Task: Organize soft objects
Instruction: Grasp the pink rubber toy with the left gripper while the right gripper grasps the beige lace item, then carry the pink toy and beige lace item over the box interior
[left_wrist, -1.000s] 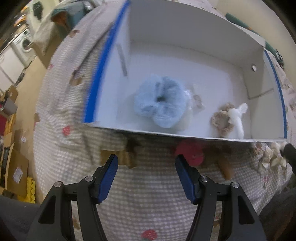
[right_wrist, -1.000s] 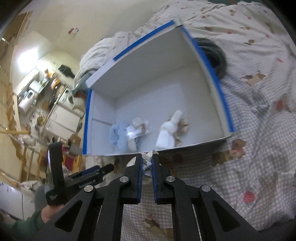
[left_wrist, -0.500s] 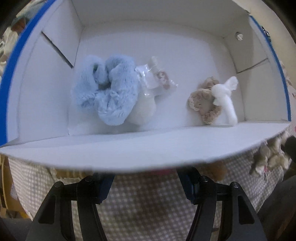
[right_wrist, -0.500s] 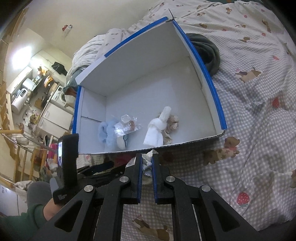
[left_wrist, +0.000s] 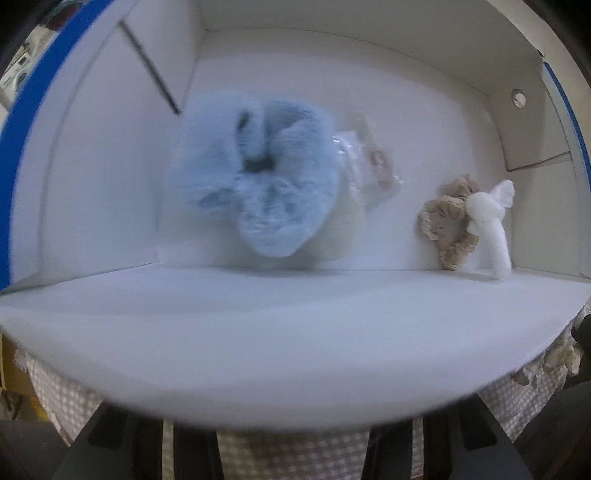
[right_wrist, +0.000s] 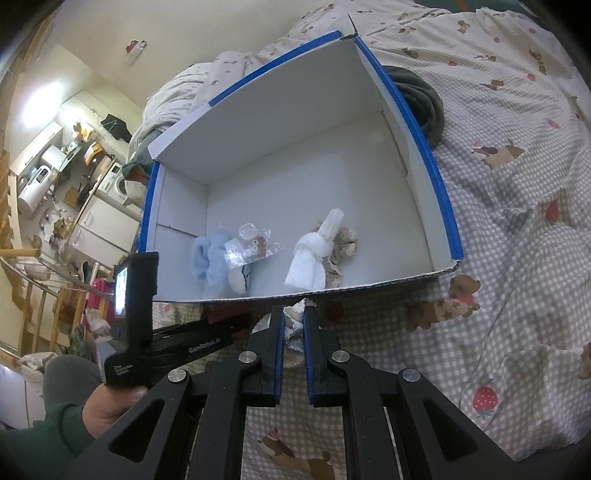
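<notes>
A white box with blue edges (right_wrist: 439, 206) stands on the bed. It holds a fluffy blue scrunchie (left_wrist: 255, 184), a clear packet (right_wrist: 251, 247), a beige scrunchie (left_wrist: 447, 229) and a white knotted cloth (right_wrist: 314, 254). My right gripper (right_wrist: 293, 325) is shut on a pale crumpled soft item (right_wrist: 293, 319) just outside the box's near wall. My left gripper (right_wrist: 207, 332) is pressed low against that near wall (left_wrist: 295, 332), which hides its fingertips in the left wrist view.
The bed cover (right_wrist: 517, 184) is grey checked with bears and strawberries. A dark ring-shaped object (right_wrist: 424, 99) lies behind the box. A pale lumpy soft item (left_wrist: 546, 365) lies right of the left gripper. A cluttered room lies beyond the bed's left side.
My left gripper has moved forward and down against the box's near wall, which now covers its fingers. The right gripper, still shut on its item, has drawn back a little.
</notes>
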